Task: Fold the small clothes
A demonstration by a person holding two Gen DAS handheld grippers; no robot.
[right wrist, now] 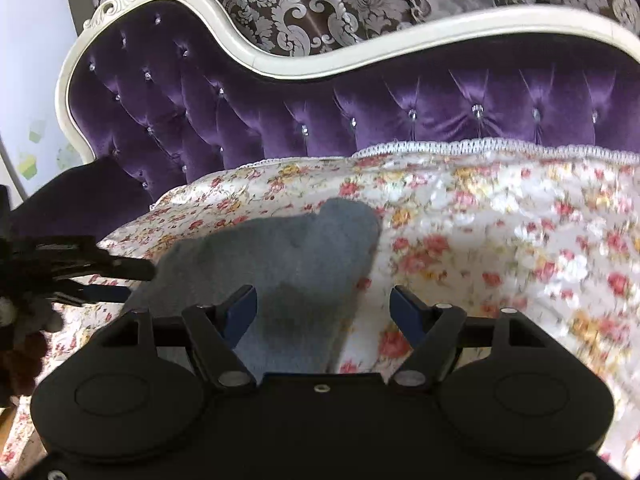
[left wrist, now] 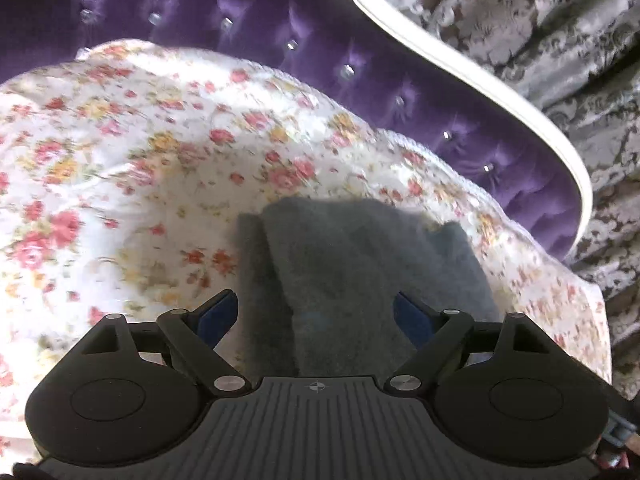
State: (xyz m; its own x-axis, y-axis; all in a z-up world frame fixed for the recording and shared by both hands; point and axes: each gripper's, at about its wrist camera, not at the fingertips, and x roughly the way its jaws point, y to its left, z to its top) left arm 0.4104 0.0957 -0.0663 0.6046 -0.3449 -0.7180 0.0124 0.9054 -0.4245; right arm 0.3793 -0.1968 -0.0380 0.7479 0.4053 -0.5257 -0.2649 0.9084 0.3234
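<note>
A small grey garment (left wrist: 360, 256) lies folded on the floral cover (left wrist: 120, 160) of the sofa seat. In the left wrist view my left gripper (left wrist: 316, 312) hovers over its near part, jaws wide apart, the blue pads (left wrist: 218, 314) clear of the cloth. In the right wrist view the same grey garment (right wrist: 280, 256) lies ahead and to the left. My right gripper (right wrist: 322, 310) stands open above its right edge with nothing pinched. The left gripper (right wrist: 96, 268) shows as a dark shape at the garment's left end.
A purple tufted sofa back (right wrist: 360, 108) with a cream carved frame (right wrist: 280, 64) rises behind the seat. Grey damask curtains (left wrist: 540, 40) hang behind it. The floral cover (right wrist: 520, 240) stretches to the right of the garment. A pale wall (right wrist: 32, 80) shows at far left.
</note>
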